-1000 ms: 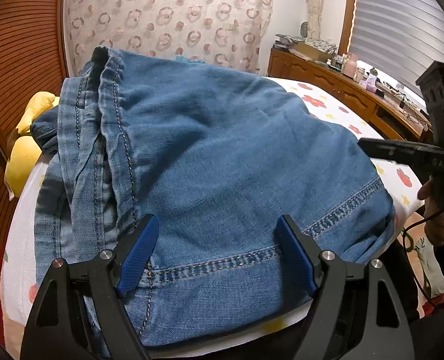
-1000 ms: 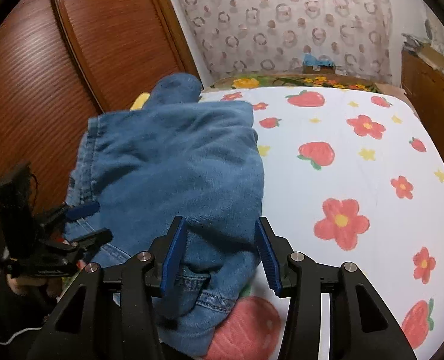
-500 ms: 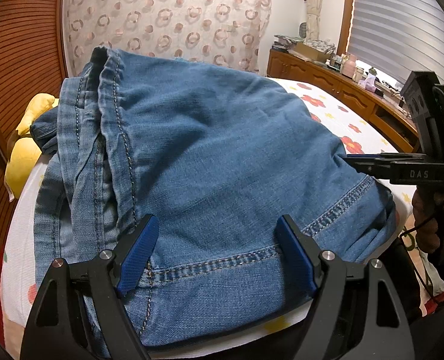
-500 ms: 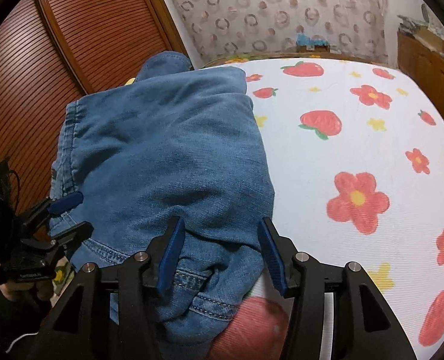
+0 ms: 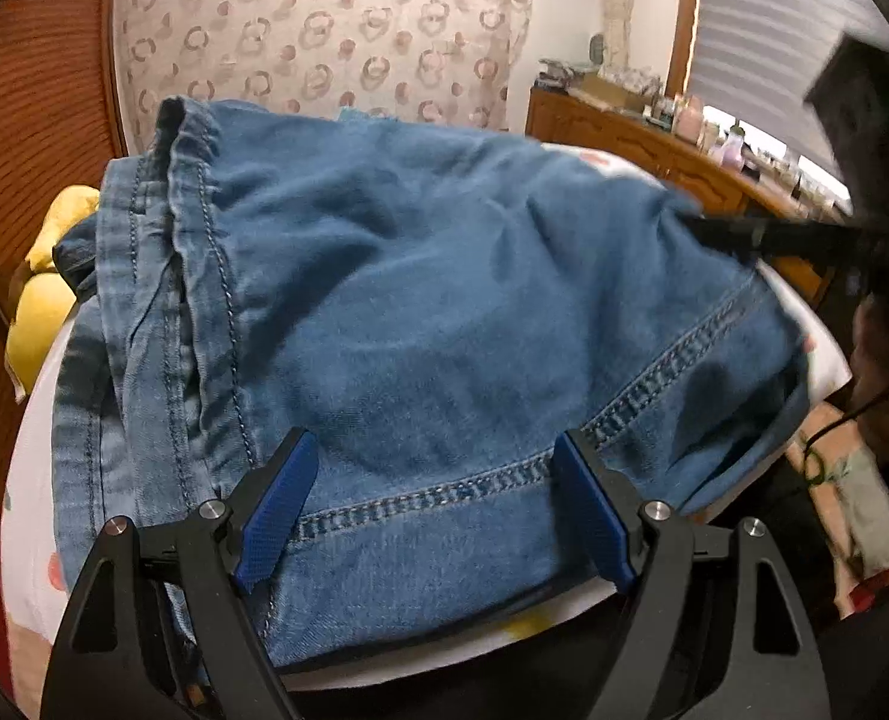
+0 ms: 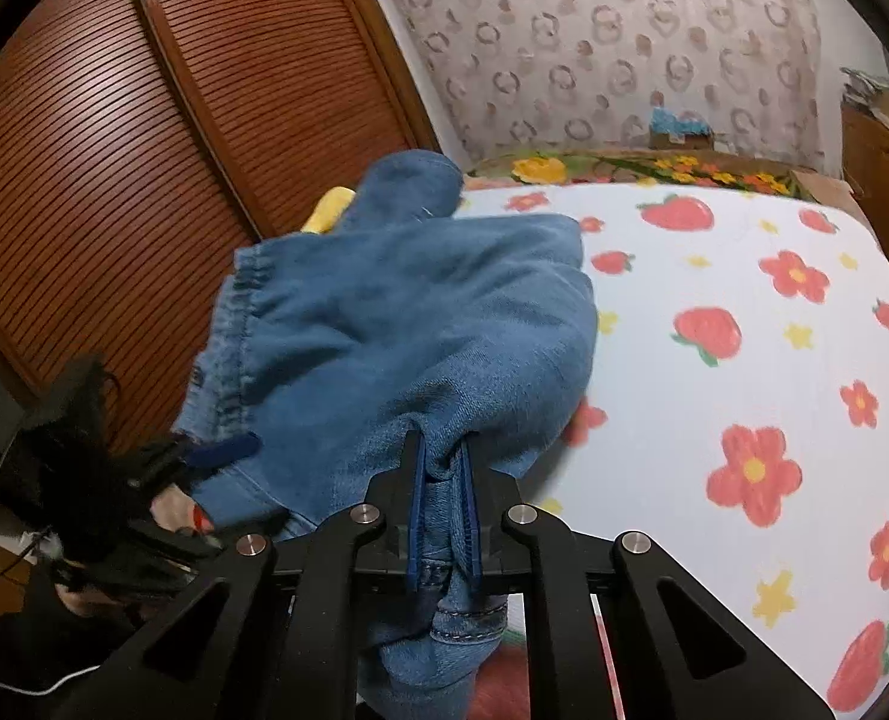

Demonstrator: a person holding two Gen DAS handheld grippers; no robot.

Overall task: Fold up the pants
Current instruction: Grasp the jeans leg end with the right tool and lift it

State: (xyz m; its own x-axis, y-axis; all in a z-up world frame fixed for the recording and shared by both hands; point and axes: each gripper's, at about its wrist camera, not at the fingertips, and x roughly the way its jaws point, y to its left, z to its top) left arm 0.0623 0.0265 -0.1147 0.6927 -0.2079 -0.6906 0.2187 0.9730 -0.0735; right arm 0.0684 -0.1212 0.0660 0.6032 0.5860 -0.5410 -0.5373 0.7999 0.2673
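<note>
My right gripper (image 6: pixel 442 501) is closing, its blue pads already pinching a bunched fold of the jeans (image 6: pixel 408 324) at their near edge. My left gripper (image 5: pixel 435 507) has its jaws wide apart over the stitched hem, gripping nothing. The jeans lie folded in a heap on the flower-print bed (image 6: pixel 744 300), their length running away from me toward the patterned curtain (image 5: pixel 324 30).

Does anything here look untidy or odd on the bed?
The jeans lie in an uneven heap, not a flat fold: one end humps up at the back, and a hem hangs over the bed's near edge. The right gripper is closing its jaws on bunched denim. Nothing looks torn or spilled.
</note>
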